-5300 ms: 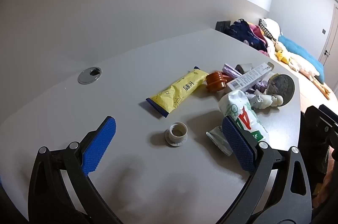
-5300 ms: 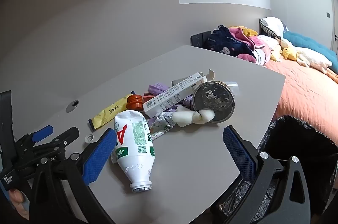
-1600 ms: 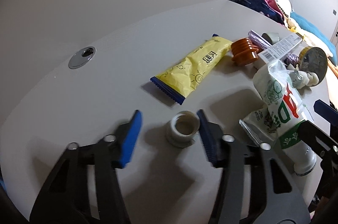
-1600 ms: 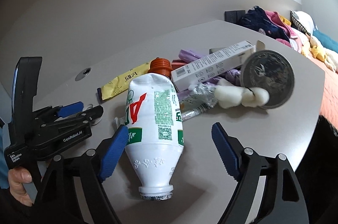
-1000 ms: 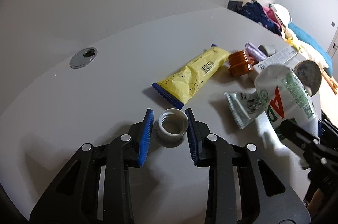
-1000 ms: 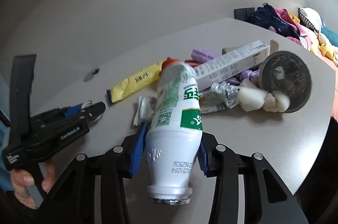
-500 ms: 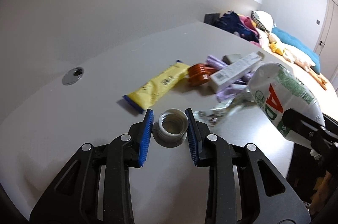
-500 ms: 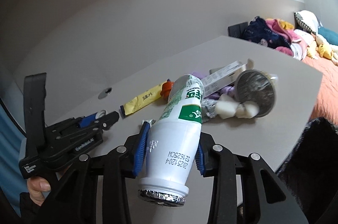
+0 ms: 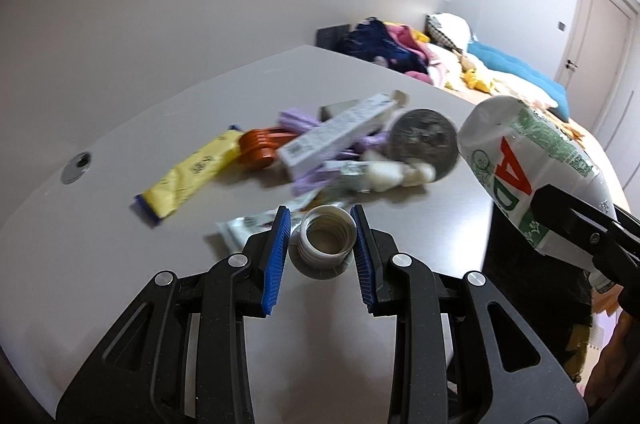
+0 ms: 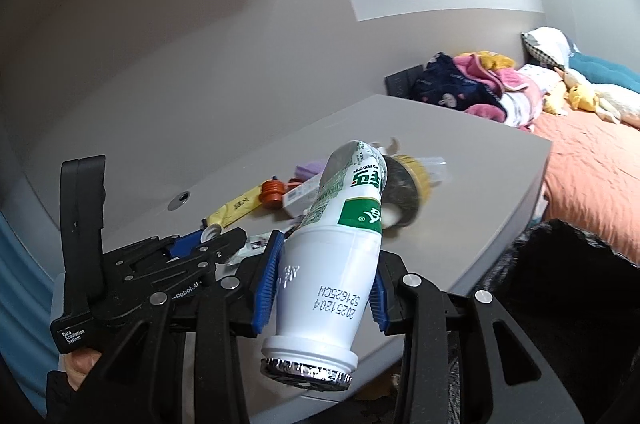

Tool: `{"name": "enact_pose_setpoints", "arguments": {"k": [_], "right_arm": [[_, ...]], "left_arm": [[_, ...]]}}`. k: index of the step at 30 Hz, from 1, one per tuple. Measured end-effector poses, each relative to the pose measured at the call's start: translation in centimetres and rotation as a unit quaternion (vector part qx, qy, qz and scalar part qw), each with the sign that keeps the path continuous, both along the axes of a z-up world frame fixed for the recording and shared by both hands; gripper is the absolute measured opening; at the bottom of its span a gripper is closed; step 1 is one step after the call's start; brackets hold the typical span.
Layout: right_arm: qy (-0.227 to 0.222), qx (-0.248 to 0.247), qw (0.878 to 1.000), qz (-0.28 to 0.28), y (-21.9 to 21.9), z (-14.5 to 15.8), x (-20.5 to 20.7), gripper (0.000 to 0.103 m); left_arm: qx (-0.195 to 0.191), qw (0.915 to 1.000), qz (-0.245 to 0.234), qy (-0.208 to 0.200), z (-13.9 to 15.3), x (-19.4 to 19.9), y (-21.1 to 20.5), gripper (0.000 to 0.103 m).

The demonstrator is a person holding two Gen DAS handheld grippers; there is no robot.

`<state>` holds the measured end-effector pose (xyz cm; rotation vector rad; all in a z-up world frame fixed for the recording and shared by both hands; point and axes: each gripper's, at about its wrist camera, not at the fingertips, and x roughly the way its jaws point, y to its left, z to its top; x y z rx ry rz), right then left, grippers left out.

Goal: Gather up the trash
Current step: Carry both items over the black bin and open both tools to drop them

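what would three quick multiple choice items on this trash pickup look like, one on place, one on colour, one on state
1. Where is the white bottle?
A. flat on the table
B. between the pads of the right gripper, off the table
C. inside the black bag

2. What colour is the long flat wrapper at the left end of the pile?
A. yellow
B. green
C. red

3. What is the state of the left gripper?
A. wide open over nothing
B. shut on the orange cap
C. shut on the small white ring cap

Answers:
1 B, the blue pads press both sides of the bottle and its foil mouth hangs over the table edge.
2 A, the wrapper is yellow with a dark blue end.
3 C, both pads sit against the sides of the ring cap.
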<state>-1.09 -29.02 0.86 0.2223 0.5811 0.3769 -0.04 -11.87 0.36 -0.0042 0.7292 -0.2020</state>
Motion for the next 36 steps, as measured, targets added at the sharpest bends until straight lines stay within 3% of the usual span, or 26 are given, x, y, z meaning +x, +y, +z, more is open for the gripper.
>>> {"name": "enact_pose_setpoints", "arguments": {"k": [20,33,34,36], "right_arm": [[-0.01,0.007,0.995,-0.099,-9.8,0.2,-3.8,0.04],[0.012,0.002,0.986,-0.168,-15.3,-1.0,-5.1,0.041],[0.016,-0.002,0.985,-0.173,-15.8,-1.2,-5.1,0.041],[0.017,-0.011,0.98,-0.2,-16.6,-1.3,-5.2,0.053]], "left_arm": [[-0.003,0.9932,-0.116,-0.001,0.9,-0.8,-11.3,0.031],[0.008,0.9814,-0.191,0.02,-0.3,-1.5,-17.6,0.031],[0.007,0.98,-0.197,0.024,-0.5,-1.5,-18.0,0.033],[0.002,0.9766,-0.212,0.039,-0.9,-1.3,-18.6,0.097]]}}
